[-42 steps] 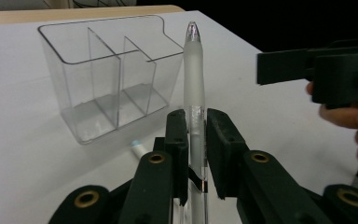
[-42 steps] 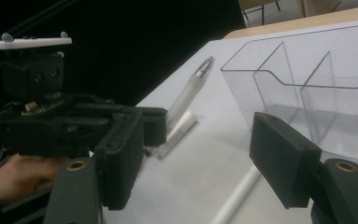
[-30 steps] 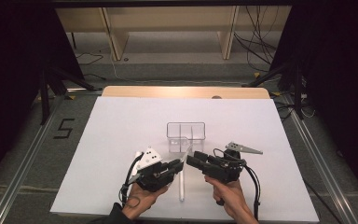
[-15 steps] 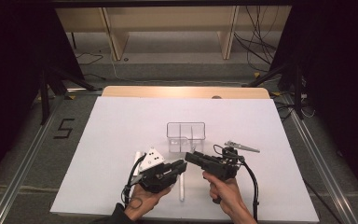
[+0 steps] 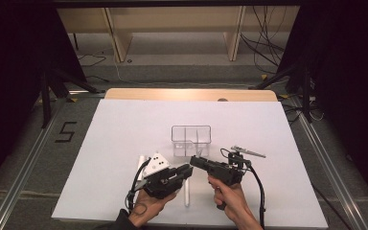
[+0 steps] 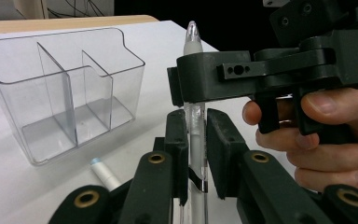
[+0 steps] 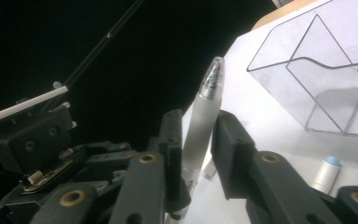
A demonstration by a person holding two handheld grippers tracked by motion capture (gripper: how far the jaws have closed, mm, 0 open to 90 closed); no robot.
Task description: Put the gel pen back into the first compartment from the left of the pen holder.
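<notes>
A frosted clear pen point(image 6: 195, 126) stands upright between both grippers, just in front of a clear three-part organiser point(image 5: 190, 140). My left gripper point(image 6: 196, 116) is shut on the pen's lower barrel. My right gripper point(image 7: 199, 119) comes in from the side higher up. Its jaws have just been closing and now press on the frosted grip section point(image 7: 204, 130) below the tip. In the high view the left gripper point(image 5: 188, 170) and right gripper point(image 5: 192, 159) meet nose to nose near the table's front.
A white pen point(image 5: 187, 194) with a blue end point(image 6: 103, 171) lies on the white table between the hands, close to the organiser point(image 6: 60, 88). The table's front edge is near the wrists. Shelving and cables stand beyond the far edge.
The right gripper's jaws have closed in on the pen's upper part. The left gripper and the pen have stayed in place.
</notes>
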